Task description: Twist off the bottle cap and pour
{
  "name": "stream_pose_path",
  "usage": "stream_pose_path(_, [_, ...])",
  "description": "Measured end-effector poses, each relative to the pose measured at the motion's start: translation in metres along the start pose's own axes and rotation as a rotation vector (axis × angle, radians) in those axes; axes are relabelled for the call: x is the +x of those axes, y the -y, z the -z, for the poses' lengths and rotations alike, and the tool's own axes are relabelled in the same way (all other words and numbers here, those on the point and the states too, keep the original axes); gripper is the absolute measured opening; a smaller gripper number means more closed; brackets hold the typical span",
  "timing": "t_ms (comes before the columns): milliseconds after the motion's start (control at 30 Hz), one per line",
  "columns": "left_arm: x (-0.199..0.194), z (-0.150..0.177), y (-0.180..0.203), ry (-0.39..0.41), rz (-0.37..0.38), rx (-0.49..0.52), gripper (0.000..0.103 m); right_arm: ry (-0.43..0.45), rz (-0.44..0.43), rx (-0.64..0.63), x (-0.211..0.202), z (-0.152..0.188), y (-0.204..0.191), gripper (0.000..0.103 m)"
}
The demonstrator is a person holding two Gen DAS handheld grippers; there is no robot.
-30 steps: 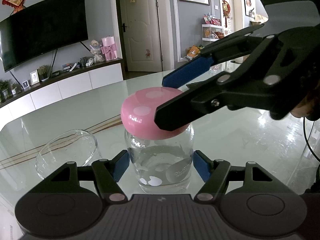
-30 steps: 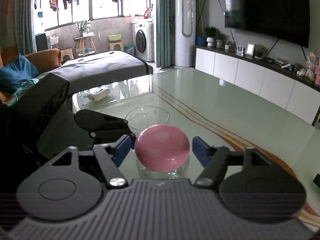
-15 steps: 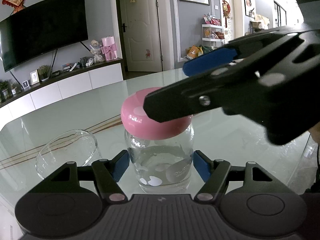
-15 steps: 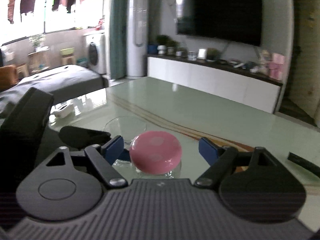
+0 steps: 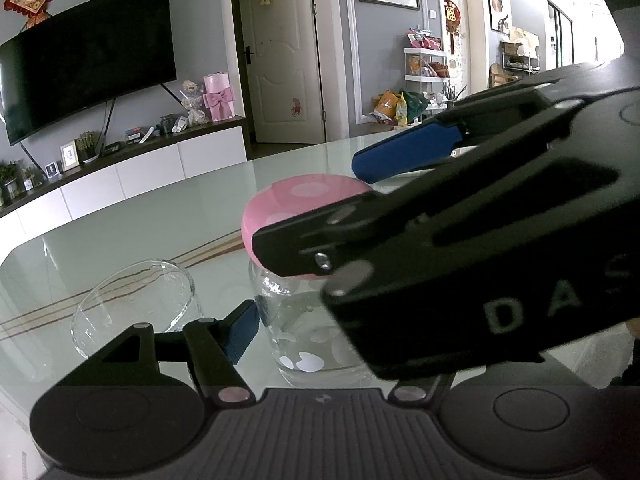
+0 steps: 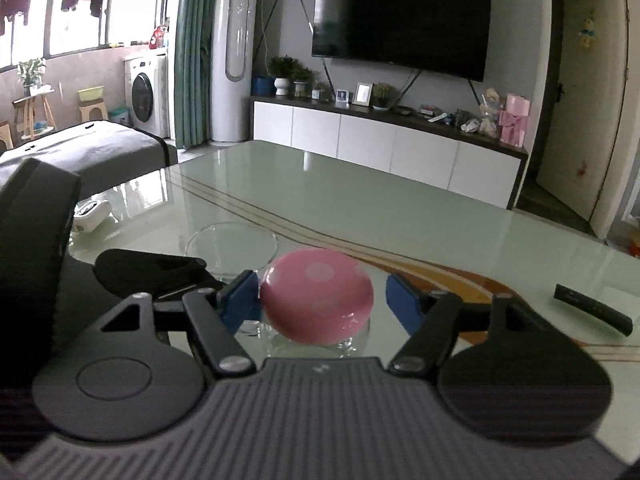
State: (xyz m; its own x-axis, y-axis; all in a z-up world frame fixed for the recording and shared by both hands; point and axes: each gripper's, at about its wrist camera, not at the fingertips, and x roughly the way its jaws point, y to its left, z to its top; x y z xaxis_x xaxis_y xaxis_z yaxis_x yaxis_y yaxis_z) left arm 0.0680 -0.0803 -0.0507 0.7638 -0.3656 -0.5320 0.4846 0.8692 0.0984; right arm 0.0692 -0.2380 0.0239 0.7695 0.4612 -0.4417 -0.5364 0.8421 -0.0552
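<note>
Pink spotted cap [image 6: 318, 302]: right gripper [image 6: 320, 300] jaws wide, only one pad touching; left gripper [image 5: 304, 328] bracing glass bottle [image 5: 308, 332]; uneven closing risks tipping.

Pink cap [image 6: 318, 300] with pale spots; blue gripper pads [image 6: 402, 300].

We see a glossy pale-green glass table [image 6: 360, 200] carrying a black bar-shaped remote [image 6: 594, 309] near its right edge and a small white device [image 6: 90, 214] at its left edge, while beyond its far edge a black flat television [image 6: 400, 20] hangs above a long white cabinet [image 6: 380, 140].
</note>
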Motion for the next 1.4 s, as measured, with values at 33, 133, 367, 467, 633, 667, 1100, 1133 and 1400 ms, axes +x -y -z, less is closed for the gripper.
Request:
stream_pose_path(33, [0.000, 0.000, 0.000, 0.000, 0.000, 0.000, 0.073, -0.001, -0.004, 0.002, 0.000, 0.001, 0.000, 0.067])
stream_pose_path(133, [0.000, 0.000, 0.000, 0.000, 0.000, 0.000, 0.073, -0.003, -0.017, 0.004, 0.000, 0.001, 0.001, 0.065])
stream_pose_path(367, [0.000, 0.000, 0.001, 0.000, -0.001, 0.001, 0.073, -0.001, -0.046, -0.008, -0.003, -0.001, 0.003, 0.064])
stream_pose_path(467, [0.000, 0.000, 0.001, 0.000, -0.001, 0.001, 0.073, 0.001, -0.066, -0.024, -0.004, -0.002, 0.004, 0.064])
stream_pose_path(633, [0.000, -0.001, 0.001, 0.000, -0.001, 0.000, 0.073, 0.006, -0.123, -0.033, -0.003, -0.004, 0.012, 0.064])
stream_pose_path(667, [0.000, -0.001, 0.001, 0.000, -0.001, 0.000, 0.073, 0.007, -0.133, -0.033, -0.003, -0.004, 0.014, 0.064])
stream_pose_path(1100, [-0.001, -0.001, 0.001, 0.000, 0.000, 0.001, 0.073, 0.012, -0.228, -0.078, -0.003, -0.008, 0.028, 0.064])
stream_pose_path(1133, [-0.001, -0.001, 0.001, -0.001, 0.000, 0.001, 0.073, 0.011, -0.241, -0.082, -0.003, -0.008, 0.030, 0.064])
stream_pose_path(1400, [-0.001, -0.002, 0.000, -0.001, 0.000, 0.001, 0.073, 0.008, -0.300, -0.093, -0.002, -0.011, 0.038, 0.064])
